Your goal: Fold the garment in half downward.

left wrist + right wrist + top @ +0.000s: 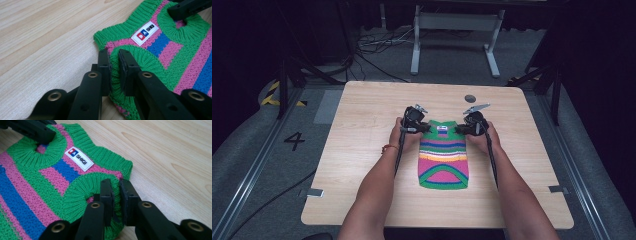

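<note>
Each claw, left (114,65) and right (115,195), pinches the striped sweater (443,157) on the pale wooden table (362,150) over grey floor (257,160).

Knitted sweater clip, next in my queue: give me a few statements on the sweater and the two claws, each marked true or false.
1. The left claw is clamped on a green ribbed armhole edge of the sweater. True.
2. The right claw hangs open above the table. False: it is shut on the sweater's other armhole edge.
3. A white label sits near the neck opening. True.
4. The sweater is folded in half. False: it lies flat, spread out on the table.
5. The sweater is plain green. False: it has pink, blue and green stripes.
</note>
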`<state>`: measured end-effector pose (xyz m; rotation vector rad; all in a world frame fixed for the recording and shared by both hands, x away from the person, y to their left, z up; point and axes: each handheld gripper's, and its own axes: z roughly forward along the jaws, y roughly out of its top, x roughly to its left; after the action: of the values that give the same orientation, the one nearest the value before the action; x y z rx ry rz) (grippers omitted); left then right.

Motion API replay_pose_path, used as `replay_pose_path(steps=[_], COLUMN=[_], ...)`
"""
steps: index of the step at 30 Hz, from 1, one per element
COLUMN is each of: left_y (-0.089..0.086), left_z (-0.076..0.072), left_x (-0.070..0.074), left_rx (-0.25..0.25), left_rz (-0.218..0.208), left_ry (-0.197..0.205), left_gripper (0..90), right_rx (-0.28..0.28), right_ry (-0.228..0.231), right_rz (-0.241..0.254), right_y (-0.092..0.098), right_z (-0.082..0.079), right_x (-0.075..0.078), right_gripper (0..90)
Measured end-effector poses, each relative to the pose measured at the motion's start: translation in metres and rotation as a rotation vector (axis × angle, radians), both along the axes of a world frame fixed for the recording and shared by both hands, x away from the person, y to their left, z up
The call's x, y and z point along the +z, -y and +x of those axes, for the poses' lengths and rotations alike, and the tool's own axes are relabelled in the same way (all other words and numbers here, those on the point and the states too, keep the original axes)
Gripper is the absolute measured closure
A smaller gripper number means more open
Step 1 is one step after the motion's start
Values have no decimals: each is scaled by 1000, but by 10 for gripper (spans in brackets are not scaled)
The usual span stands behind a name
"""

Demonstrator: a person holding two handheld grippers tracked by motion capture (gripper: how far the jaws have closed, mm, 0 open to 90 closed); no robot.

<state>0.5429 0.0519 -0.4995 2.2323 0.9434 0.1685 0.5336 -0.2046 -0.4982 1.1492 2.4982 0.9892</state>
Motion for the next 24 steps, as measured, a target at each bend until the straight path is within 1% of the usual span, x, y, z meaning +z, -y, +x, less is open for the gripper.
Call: replay_pose_path(steps=[1, 2, 3, 5, 6, 8, 10, 11, 12, 13, 15, 17, 18, 19, 21, 22, 23, 24], left_y=[1, 1, 0, 0, 0, -2, -3, -4, -5, -5, -6, -6, -6, -6, -5, -6, -7, -8], left_z=[-1, -1, -1, -3, -3, -6, -9, -11, -13, -13, -18, -24, -32, -32, -40, -45, -49, -52], left_x=[2, 4, 7, 13, 16, 22, 29, 34, 38, 38, 46, 52, 57, 57, 61, 63, 64, 65], left_rx=[-1, -2, -6, -17, -17, -19, -31, -42, -55, -55, -77, -102, -125, -125, -161, -176, -185, -189], left_rz=[12, 11, 10, 42, 49, 29, 24, 30, 24, 24, 20, 15, 25, 25, 29, 35, 37, 35], left_ry=[15, 25, 40, 77, 98, 115, 151, 169, 190, 190, 218, 240, 268, 268, 291, 306, 315, 319], left_gripper=[818, 824, 826, 829, 830, 830, 830, 829, 828, 826, 826, 825, 825, 824, 824, 824, 824, 823], right_rx=[0, 5, 1, 4, 6, 9, 12, 20, 26, 26, 40, 48, 61, 61, 76, 84, 96, 104], right_ry=[-1, 1, 5, 21, 35, 58, 76, 89, 103, 103, 130, 147, 164, 164, 173, 184, 193, 200], right_rz=[2, 1, 14, 43, 58, 88, 109, 113, 117, 117, 127, 145, 142, 142, 149, 143, 142, 150], right_y=[0, 1, 2, 4, 5, 7, 8, 9, 9, 9, 11, 13, 14, 14, 15, 16, 17, 18], right_z=[0, 0, -1, -3, -3, -6, -9, -10, -12, -12, -17, -22, -28, -28, -34, -37, -40, -43], right_x=[0, 1, 3, 7, 10, 16, 23, 26, 29, 29, 38, 42, 46, 46, 49, 51, 53, 55], right_gripper=[832, 832, 833, 833, 833, 833, 831, 830, 830, 830, 828, 826, 824, 824, 821, 820, 820, 820])
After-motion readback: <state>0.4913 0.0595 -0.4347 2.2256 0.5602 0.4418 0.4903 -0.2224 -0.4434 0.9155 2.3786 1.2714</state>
